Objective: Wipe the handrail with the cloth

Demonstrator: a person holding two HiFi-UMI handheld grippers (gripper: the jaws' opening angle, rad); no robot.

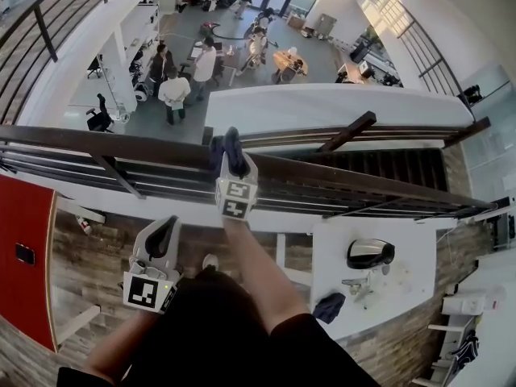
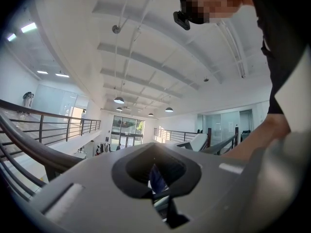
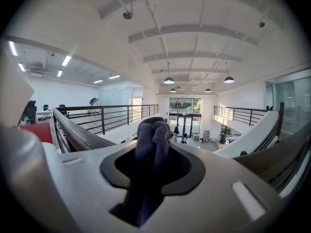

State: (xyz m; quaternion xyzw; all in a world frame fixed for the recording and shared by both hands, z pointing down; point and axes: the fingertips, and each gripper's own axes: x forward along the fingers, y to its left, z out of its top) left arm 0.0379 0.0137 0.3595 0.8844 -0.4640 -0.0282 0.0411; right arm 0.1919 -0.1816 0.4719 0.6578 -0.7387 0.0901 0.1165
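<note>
**Cloth held on a handrail above an open hall**

Seen from above, a dark handrail [image 1: 121,142] runs across the middle from 9 o'clock to 3 o'clock. A floor [image 1: 185,115] lies far below it. The right gripper [image 1: 232,145] reaches out just above centre, toward 12 o'clock. Its jaws are closed on a dark blue cloth [image 1: 218,153], which lies against the top of the handrail. In the right gripper view the cloth fills the gap between the jaws and bulges out past them.

The left gripper [image 1: 164,234] hangs at 7 o'clock, on the near side of the handrail and apart from it. Its jaws are together with nothing gripped. A thin bluish sliver [image 2: 156,177] shows in their slit, too small to identify.

People [image 1: 173,87] stand on the floor at 11 o'clock. A white surface [image 1: 403,289] lies at 4 o'clock.
</note>
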